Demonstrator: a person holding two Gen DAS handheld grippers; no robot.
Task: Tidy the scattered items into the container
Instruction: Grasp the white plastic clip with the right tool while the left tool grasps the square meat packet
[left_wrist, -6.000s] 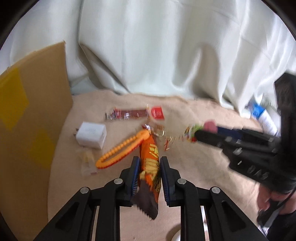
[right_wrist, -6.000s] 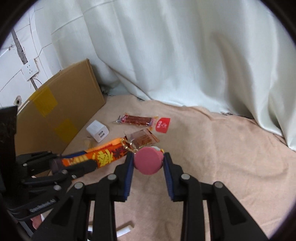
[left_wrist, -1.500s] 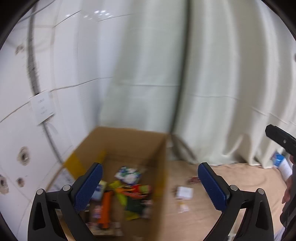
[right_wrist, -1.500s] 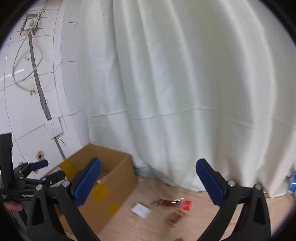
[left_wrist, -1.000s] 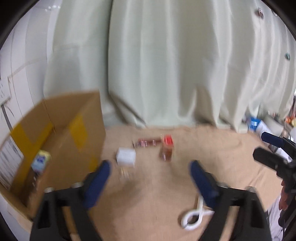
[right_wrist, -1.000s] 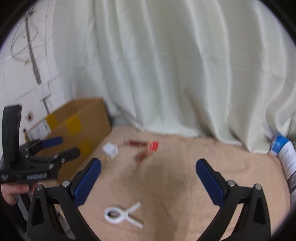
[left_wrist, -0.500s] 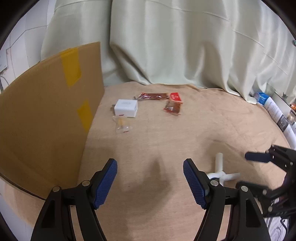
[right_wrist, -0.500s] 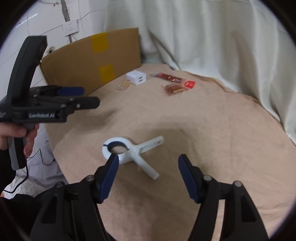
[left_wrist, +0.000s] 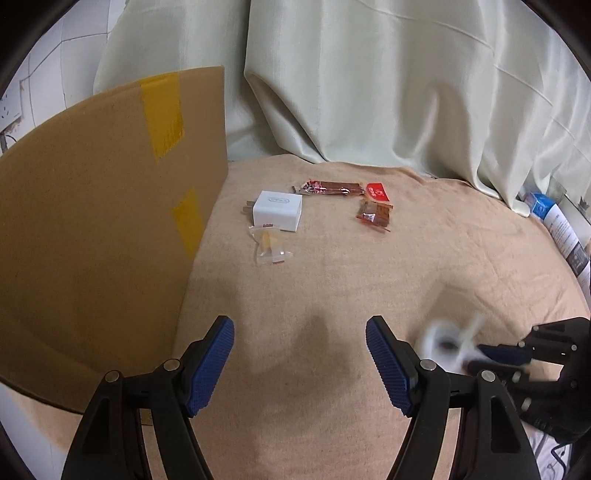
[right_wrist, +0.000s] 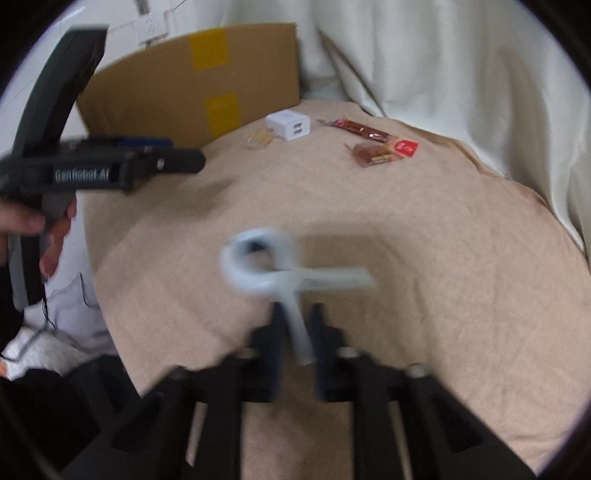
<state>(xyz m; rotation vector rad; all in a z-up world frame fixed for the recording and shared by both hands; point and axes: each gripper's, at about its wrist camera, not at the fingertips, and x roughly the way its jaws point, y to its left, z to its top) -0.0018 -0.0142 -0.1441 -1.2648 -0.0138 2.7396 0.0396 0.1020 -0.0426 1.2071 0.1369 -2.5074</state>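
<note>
My right gripper (right_wrist: 297, 317) is shut on one leg of a white plastic clip (right_wrist: 284, 280), which is blurred just over the beige cloth. In the left wrist view the white clip (left_wrist: 447, 339) and right gripper (left_wrist: 498, 358) show at lower right. My left gripper (left_wrist: 297, 332) hangs open and empty over bare cloth. Beside it at the left stands the cardboard box (left_wrist: 110, 221), its inside hidden. Farther back lie a white charger (left_wrist: 279, 214), a clear-wrapped candy (left_wrist: 269, 247), a long red snack stick (left_wrist: 330, 187), a red sachet (left_wrist: 377, 192) and a brown snack packet (left_wrist: 373, 216).
A pale curtain (left_wrist: 369, 92) hangs behind the cloth-covered table (right_wrist: 443, 258). A blue and white package (left_wrist: 539, 206) lies at the far right edge. A person's hand (right_wrist: 22, 221) holds the left gripper's handle past the table's left edge.
My right gripper, open around the clip half a second ago, has shut on its leg. The clip now looks blurred and turned. My left gripper has moved slightly nearer the box.
</note>
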